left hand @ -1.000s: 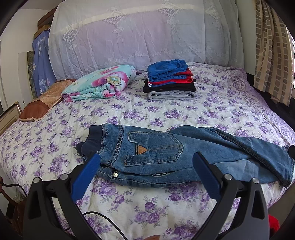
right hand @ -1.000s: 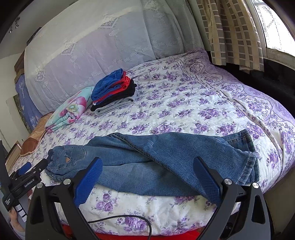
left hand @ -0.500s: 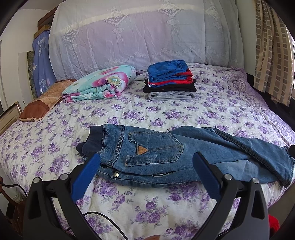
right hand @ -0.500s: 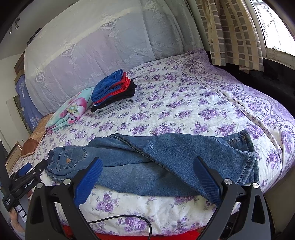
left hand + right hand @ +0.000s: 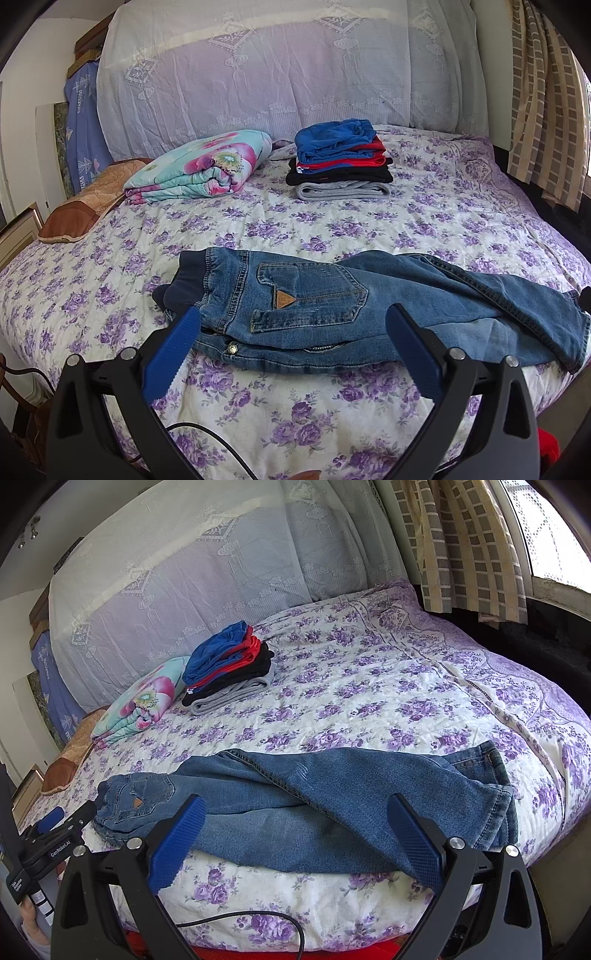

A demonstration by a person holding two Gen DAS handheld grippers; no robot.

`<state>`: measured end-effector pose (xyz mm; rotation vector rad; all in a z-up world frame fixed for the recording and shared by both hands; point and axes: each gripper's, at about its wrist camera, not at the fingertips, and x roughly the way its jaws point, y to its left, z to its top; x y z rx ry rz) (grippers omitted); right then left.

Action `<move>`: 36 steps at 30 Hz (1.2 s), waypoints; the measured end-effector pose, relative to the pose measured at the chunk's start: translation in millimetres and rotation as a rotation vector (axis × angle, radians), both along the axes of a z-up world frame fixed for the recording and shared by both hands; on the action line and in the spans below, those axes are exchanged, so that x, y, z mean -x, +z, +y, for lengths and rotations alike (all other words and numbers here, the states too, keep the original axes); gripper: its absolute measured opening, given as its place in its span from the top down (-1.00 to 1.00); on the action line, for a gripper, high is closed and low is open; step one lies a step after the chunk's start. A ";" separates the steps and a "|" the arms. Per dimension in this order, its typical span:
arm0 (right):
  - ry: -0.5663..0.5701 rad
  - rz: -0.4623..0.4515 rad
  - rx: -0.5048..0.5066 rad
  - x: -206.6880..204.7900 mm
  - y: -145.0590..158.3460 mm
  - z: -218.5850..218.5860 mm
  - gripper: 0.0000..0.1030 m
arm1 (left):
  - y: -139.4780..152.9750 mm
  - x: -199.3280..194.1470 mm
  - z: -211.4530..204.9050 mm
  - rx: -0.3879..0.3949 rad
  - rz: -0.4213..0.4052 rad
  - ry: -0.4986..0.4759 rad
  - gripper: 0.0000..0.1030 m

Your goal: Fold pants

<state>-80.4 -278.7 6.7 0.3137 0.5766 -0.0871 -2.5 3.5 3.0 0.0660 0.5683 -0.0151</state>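
Observation:
A pair of blue jeans [image 5: 332,306] lies across the near edge of the bed, waistband to the left and legs to the right. In the right wrist view the jeans [image 5: 314,805] show one leg crossed over the other, cuffs at the right. My left gripper [image 5: 293,317] is open and empty just in front of the waist and back pocket. My right gripper [image 5: 295,805] is open and empty in front of the legs. The left gripper also shows at the left edge of the right wrist view [image 5: 59,830].
A stack of folded clothes [image 5: 340,162] and a folded floral blanket [image 5: 199,166] sit at the back of the bed [image 5: 369,229]. A brown pillow [image 5: 81,206] lies far left. Curtains [image 5: 461,546] hang at the right. A cable [image 5: 258,919] hangs below the bed edge.
Both views have shifted very slightly; the jeans lie as before and both grippers stay open.

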 end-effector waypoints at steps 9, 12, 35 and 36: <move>0.001 0.000 0.001 0.1 -0.3 -0.2 -0.92 | 0.0 -0.1 -0.1 0.000 0.000 0.000 -0.90; 0.001 0.000 0.000 0.2 -0.4 -0.3 -0.92 | 0.0 -0.3 -0.2 0.001 0.001 0.000 -0.90; 0.004 0.000 0.003 1.1 -0.3 2.5 -0.92 | -3.3 0.6 1.1 0.001 0.005 -0.001 -0.90; 0.005 0.001 0.002 1.0 -0.4 2.3 -0.92 | -3.3 0.6 1.0 0.001 0.004 -0.001 -0.90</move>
